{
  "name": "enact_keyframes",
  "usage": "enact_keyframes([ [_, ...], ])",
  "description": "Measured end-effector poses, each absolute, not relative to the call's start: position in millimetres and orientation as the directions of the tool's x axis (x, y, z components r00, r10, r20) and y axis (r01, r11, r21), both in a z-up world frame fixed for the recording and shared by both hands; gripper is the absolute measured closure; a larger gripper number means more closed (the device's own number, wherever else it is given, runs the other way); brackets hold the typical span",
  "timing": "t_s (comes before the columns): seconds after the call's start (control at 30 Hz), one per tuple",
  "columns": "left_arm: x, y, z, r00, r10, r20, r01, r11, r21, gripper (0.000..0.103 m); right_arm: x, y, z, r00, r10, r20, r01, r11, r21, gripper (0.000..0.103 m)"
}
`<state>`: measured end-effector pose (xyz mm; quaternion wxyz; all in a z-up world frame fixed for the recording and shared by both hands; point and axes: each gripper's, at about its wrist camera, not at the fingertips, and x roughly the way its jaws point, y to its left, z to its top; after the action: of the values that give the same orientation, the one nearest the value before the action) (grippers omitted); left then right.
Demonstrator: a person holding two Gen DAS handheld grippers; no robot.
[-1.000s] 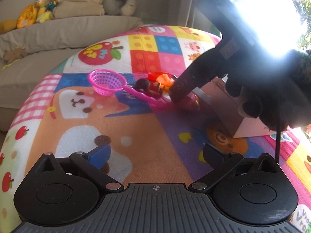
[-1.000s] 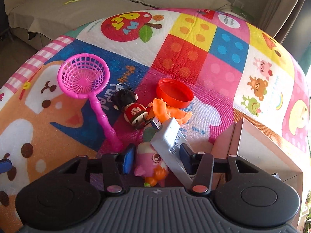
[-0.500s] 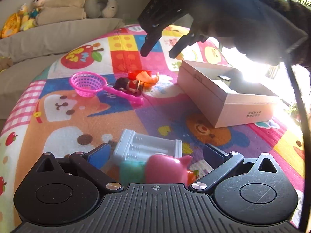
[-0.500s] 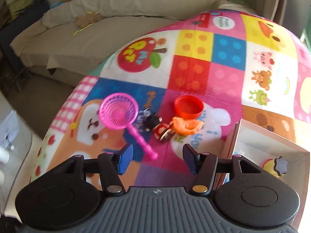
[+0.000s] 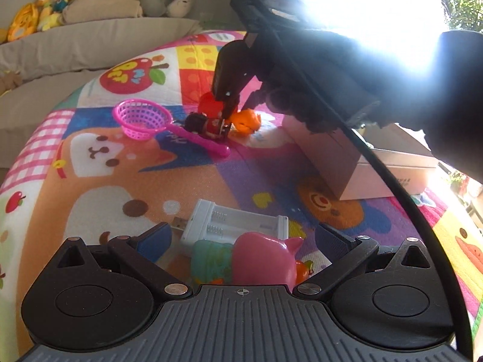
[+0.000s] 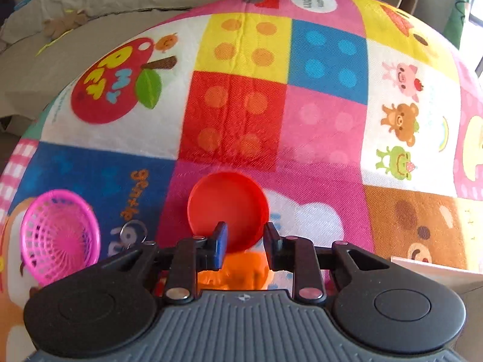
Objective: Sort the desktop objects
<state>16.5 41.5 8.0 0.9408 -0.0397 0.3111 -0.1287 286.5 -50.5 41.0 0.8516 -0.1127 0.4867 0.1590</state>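
The right hand-held gripper [image 6: 245, 242] is pinching the soft orange rubber toy [image 6: 241, 271]; better lift it straight, clear of the red round plastic lid [image 6: 228, 208].

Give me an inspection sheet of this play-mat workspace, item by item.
Surface: colourful cartoon-print play mat, soft, lightly creased.
Job's things: pink plastic net scoop, small doll in red lying against its handle, red round plastic lid, orange soft toy, white battery charger with USB plug, pink pig toy, open pale cardboard box.
Clutter: nothing seen.
Grippers: left gripper open, with the pig toy and charger lying between its fingers. Right gripper closed on the orange toy, just in front of the lid.
Cables: black cable hangs from the right gripper across the box.
Surroundings: grey sofa with plush toys, and a glaring window.
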Motion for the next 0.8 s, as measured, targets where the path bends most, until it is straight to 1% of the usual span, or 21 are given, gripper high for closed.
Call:
enact_keyframes([
  [0.1, 16.5, 40.8, 8.1, 0.772, -0.268, -0.576, 0.219, 0.963, -0.154, 0.000, 243.1, -51.4, 41.5, 0.380, 0.215, -0.900, -0.453, 0.891, 0.021, 0.078],
  [0.2, 16.6, 40.0, 8.0, 0.768, -0.273, -0.579, 0.225, 0.962, -0.154, 0.000, 193.7, -52.2, 43.2, 0.327, 0.254, -0.910, -0.530, 0.847, 0.046, 0.078],
  [0.27, 16.6, 39.5, 8.0, 0.768, -0.270, -0.580, 0.225, 0.963, -0.151, 0.000, 167.7, -60.0, 48.6, 0.299, 0.290, -0.909, -0.546, 0.833, 0.086, 0.078],
  [0.33, 15.6, 39.7, 8.6, 0.773, -0.259, -0.579, 0.213, 0.966, -0.147, 0.000, 148.7, -72.4, 58.9, 0.307, 0.332, -0.892, -0.544, 0.830, 0.121, 0.078],
  [0.4, 13.4, 41.8, 9.9, 0.782, -0.244, -0.574, 0.195, 0.970, -0.147, 0.000, 124.7, -93.7, 75.3, 0.364, 0.379, -0.851, -0.535, 0.833, 0.142, 0.078],
  [0.47, 10.2, 46.6, 12.0, 0.783, -0.231, -0.577, 0.172, 0.973, -0.156, 0.000, 103.7, -113.4, 88.3, 0.444, 0.394, -0.805, -0.532, 0.838, 0.116, 0.076],
  [0.53, 3.8, 52.1, 14.7, 0.778, -0.228, -0.585, 0.164, 0.973, -0.162, 0.000, 86.8, -129.8, 94.1, 0.521, 0.376, -0.766, -0.516, 0.854, 0.069, 0.064],
  [0.6, -5.8, 55.5, 17.0, 0.770, -0.229, -0.595, 0.171, 0.973, -0.152, 0.000, 69.4, -147.7, 94.4, 0.587, 0.346, -0.732, -0.493, 0.870, 0.016, 0.059],
  [0.67, -19.4, 55.5, 18.9, 0.761, -0.220, -0.611, 0.187, 0.975, -0.118, 0.000, 54.2, -164.6, 93.8, 0.637, 0.330, -0.697, -0.473, 0.881, -0.014, 0.057],
  [0.7, -25.3, 54.5, 19.3, 0.758, -0.210, -0.617, 0.190, 0.977, -0.098, 0.000, 47.0, -174.7, 94.5, 0.672, 0.319, -0.668, -0.452, 0.892, -0.029, 0.054],
  [0.73, -31.0, 53.3, 18.8, 0.755, -0.196, -0.626, 0.191, 0.979, -0.075, 0.000, 41.1, -184.7, 95.2, 0.710, 0.306, -0.635, -0.424, 0.905, -0.039, 0.046],
  [0.77, -34.9, 52.3, 18.0, 0.750, -0.183, -0.635, 0.188, 0.980, -0.059, 0.000, 36.8, -196.0, 95.9, 0.747, 0.287, -0.599, -0.388, 0.921, -0.043, 0.040],
  [0.8, -37.0, 51.9, 17.3, 0.746, -0.172, -0.643, 0.182, 0.982, -0.051, 0.000, 34.6, -209.3, 96.3, 0.786, 0.259, -0.562, -0.340, 0.939, -0.043, 0.030],
])
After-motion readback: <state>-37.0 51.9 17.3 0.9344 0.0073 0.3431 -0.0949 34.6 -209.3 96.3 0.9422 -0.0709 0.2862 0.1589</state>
